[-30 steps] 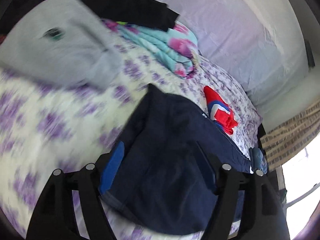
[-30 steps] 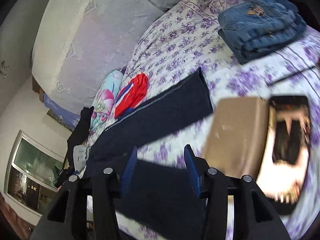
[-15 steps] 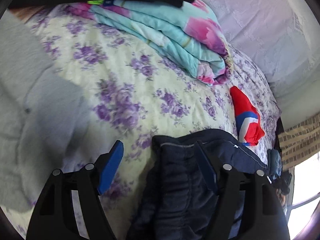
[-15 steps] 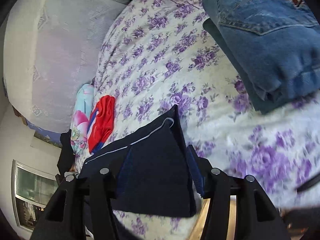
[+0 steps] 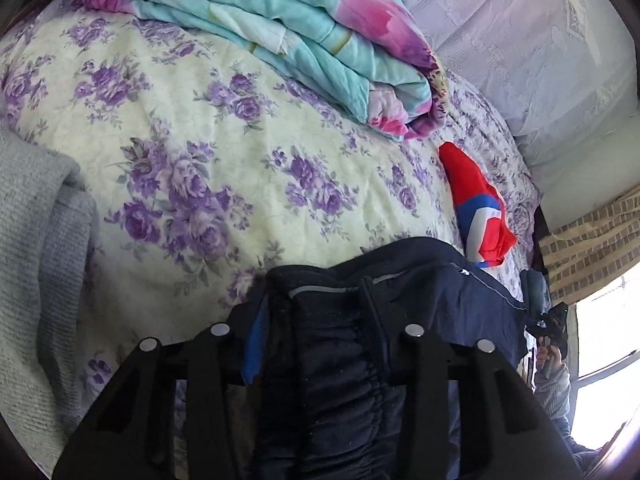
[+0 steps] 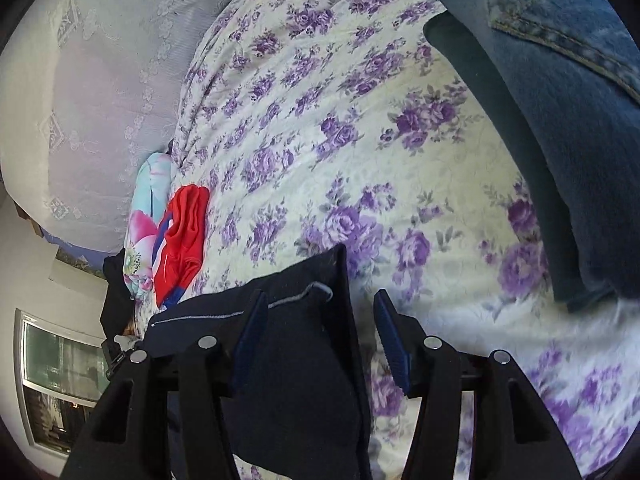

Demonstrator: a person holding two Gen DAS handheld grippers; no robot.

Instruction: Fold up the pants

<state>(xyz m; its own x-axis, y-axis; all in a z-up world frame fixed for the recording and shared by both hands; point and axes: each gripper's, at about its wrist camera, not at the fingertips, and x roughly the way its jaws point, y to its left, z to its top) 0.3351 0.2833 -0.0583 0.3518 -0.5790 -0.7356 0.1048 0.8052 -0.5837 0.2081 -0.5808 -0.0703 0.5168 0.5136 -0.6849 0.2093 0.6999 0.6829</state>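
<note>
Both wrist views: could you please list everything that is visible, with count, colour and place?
navy track pants: one, dark blue, near edge of bed, gathered waistband in left jaws
floral quilt: one, cream with purple flowers, covering bed
folded blanket: one, turquoise and pink, far side
red garment: one, red, blue, white, beside pants
grey knit garment: one, left edge
denim jeans: one, blue, folded, right side
left gripper: black, closed on waistband
right gripper: black, open, pants corner between jaws

The floral bed [image 5: 208, 152] carries navy pants [image 5: 440, 292], a blanket [image 5: 304, 48], red cloth [image 5: 476, 196], a grey knit [image 5: 36, 264] and jeans [image 6: 560, 92].
</note>
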